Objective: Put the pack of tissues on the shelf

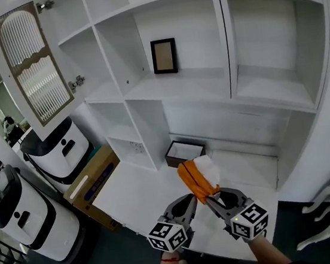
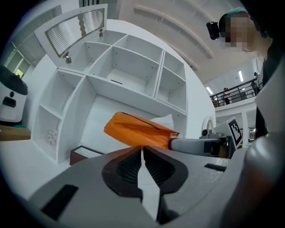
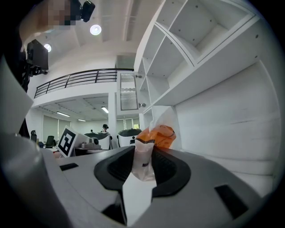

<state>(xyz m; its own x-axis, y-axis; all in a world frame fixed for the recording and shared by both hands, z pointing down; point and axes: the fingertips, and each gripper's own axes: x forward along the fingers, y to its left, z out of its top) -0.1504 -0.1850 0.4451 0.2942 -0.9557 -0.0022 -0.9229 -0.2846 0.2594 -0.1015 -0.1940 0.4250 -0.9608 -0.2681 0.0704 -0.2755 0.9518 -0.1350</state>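
Orange plastic pack of tissues (image 1: 195,180) is pinched in your right gripper (image 1: 213,196). Your left gripper (image 1: 190,200) is closed and empty. The dark brown box (image 1: 173,158) holds something white.

Tilted orange-white tissue pack (image 1: 194,180), mid-air

White shelf unit (image 1: 233,98): dark frame (image 1: 164,56) on mid shelf; brown box (image 1: 184,152) on desk (image 1: 137,198). Orange pack of tissues (image 1: 195,180) at R gripper (image 1: 215,200) tip, L gripper (image 1: 188,202) just beside.

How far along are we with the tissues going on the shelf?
Done: the orange-and-white plastic tissue pack is picked up. In hand: the right gripper is clamped on its end; the left gripper is shut, empty. Left: carry it to the white shelf board and release.
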